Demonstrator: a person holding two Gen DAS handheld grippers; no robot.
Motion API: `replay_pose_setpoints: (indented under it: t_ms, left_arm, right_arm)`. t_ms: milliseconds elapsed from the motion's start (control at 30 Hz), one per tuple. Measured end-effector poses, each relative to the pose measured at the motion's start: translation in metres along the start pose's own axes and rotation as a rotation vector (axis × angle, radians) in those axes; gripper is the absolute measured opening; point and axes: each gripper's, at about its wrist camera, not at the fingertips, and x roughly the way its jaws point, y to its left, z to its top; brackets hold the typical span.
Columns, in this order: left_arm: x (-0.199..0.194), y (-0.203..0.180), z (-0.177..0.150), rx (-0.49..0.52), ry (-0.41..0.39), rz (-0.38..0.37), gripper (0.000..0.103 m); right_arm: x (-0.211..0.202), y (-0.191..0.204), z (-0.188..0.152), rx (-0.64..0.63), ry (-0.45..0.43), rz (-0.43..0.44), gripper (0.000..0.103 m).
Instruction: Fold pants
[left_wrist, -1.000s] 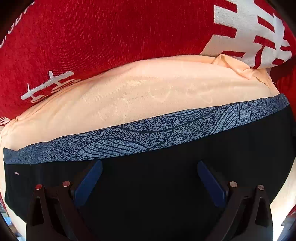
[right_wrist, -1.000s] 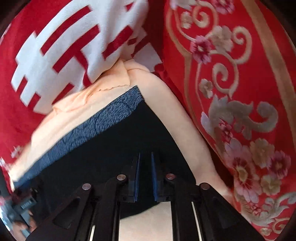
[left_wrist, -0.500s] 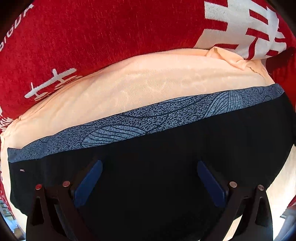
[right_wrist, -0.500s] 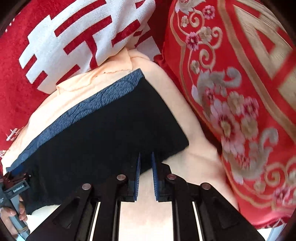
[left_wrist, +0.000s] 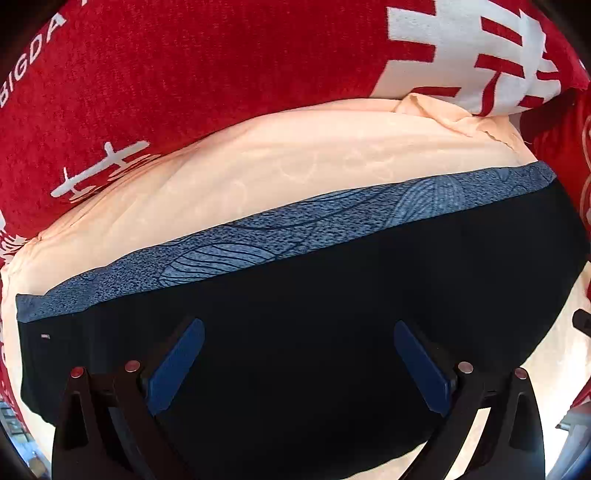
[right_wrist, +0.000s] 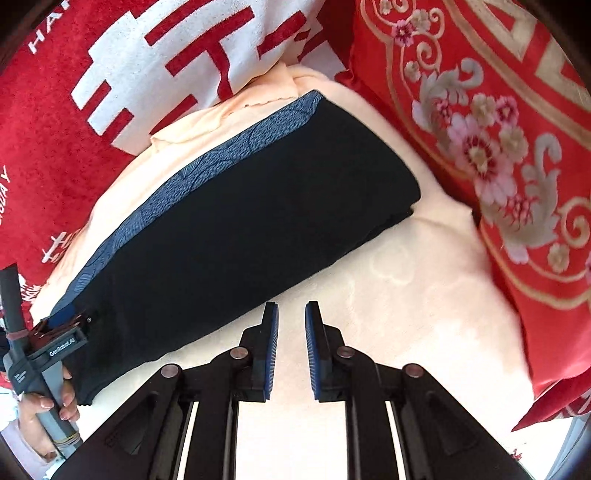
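Note:
The black pants with a blue patterned waistband lie folded in a flat rectangle on a peach sheet. My left gripper is wide open and empty, hovering just over the black cloth. In the right wrist view the folded pants lie ahead and to the left. My right gripper is slightly open and empty, over the bare sheet just off the pants' near edge. The left gripper's handle and hand show at the pants' left end.
A red blanket with white characters lies behind the pants. A red flowered pillow lies to the right of them. The peach sheet stretches toward me under the right gripper.
My right gripper has let go of the pants, pulled back off them toward me and opened a little. The left gripper stays open over the cloth, shifted slightly.

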Motion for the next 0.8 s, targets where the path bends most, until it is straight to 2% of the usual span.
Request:
replay_pose_setpoints:
  t_ms: [267, 300, 367, 467, 633, 800]
  left_arm:
    - [-0.010, -0.033, -0.010, 0.031, 0.023, -0.040, 0.103]
    - [-0.002, -0.041, -0.007, 0.031, 0.033, -0.037, 0.103]
    - [0.000, -0.048, -0.007, 0.034, 0.053, -0.025, 0.103]
    - [-0.001, -0.057, -0.008, 0.020, 0.055, -0.058, 0.103]
    - [-0.002, -0.063, -0.010, -0.026, 0.083, -0.134, 0.103]
    - [0.005, -0.068, -0.009, -0.058, 0.120, -0.155, 0.103]
  right_arm:
    - [0.001, -0.001, -0.011, 0.028, 0.023, 0.040, 0.017]
    - [0.002, -0.001, -0.012, 0.030, 0.025, 0.045, 0.017]
    - [0.003, -0.001, -0.014, 0.036, 0.029, 0.057, 0.027]
    - [0.004, 0.001, -0.015, 0.045, 0.025, 0.085, 0.043]
    - [0.003, 0.004, -0.012, 0.042, 0.029, 0.148, 0.058]
    - [0.005, 0.005, -0.010, 0.046, 0.041, 0.173, 0.059]
